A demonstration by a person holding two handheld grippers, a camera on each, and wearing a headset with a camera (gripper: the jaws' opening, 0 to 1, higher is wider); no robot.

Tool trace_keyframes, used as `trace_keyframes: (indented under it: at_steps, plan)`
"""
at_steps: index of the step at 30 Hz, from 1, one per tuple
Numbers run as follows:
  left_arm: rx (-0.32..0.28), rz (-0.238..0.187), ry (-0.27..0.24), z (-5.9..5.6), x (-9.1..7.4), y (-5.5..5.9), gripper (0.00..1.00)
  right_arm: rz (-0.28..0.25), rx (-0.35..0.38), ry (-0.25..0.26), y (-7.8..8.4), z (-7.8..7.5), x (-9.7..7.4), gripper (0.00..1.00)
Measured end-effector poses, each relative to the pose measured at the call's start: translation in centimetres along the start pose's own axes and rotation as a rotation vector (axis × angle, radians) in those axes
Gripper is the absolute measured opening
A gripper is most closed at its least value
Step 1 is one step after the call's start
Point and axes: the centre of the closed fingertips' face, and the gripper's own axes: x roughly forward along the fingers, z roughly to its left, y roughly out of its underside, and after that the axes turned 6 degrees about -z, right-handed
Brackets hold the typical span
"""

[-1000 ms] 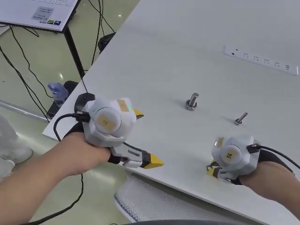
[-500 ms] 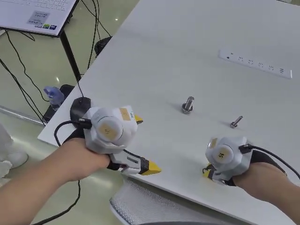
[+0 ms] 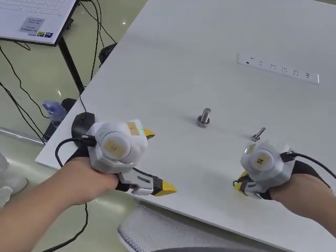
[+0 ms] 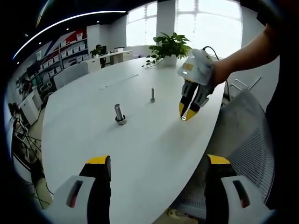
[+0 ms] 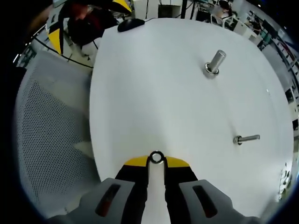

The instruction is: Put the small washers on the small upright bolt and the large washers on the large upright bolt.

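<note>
The large upright bolt [image 3: 203, 117] stands mid-table with a washer at its foot; the small bolt [image 3: 257, 134] stands to its right. My right gripper [image 3: 240, 182] is near the table's front edge, just short of the small bolt, and is shut on a small metal washer [image 5: 156, 157] pinched at the jaw tips. In the right gripper view the large bolt [image 5: 214, 62] is ahead and the small bolt [image 5: 246, 138] to the right. My left gripper [image 3: 158, 160] hovers open and empty at the front left edge. From it I see both bolts [image 4: 119, 113] [image 4: 152, 94] and the right gripper [image 4: 188, 111].
A white power strip [image 3: 278, 68] lies at the back right. A black mouse [image 3: 83, 122] sits at the table's left corner. A mesh chair [image 3: 157, 231] is under the front edge. A laptop [image 3: 29, 18] stands on a side stand to the left, with cables below.
The head camera has shifted. My right gripper has moved a little closer to the small bolt with the washer still in it. The left gripper has stayed about where it was.
</note>
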Motion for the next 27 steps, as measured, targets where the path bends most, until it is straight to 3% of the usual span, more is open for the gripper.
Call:
trace_keyframes:
  at_steps: [7,14,20,27]
  plan:
    - [0.000,-0.005,-0.008,0.5,0.3,-0.3,0.83,0.020,0.070,0.046,2.9,-3.2,-1.9,0.12]
    - [-0.008,-0.011,-0.022,1.0,0.7,-0.5,0.84,0.029,0.099,0.066,4.2,-4.5,-3.6,0.12]
    - [-0.008,-0.012,-0.027,1.1,1.1,-0.7,0.84,0.023,0.108,0.084,4.3,-6.1,-4.6,0.12]
    - [-0.013,-0.025,-0.042,1.3,1.2,-1.1,0.85,0.006,0.106,0.099,3.4,-8.3,-5.5,0.12]
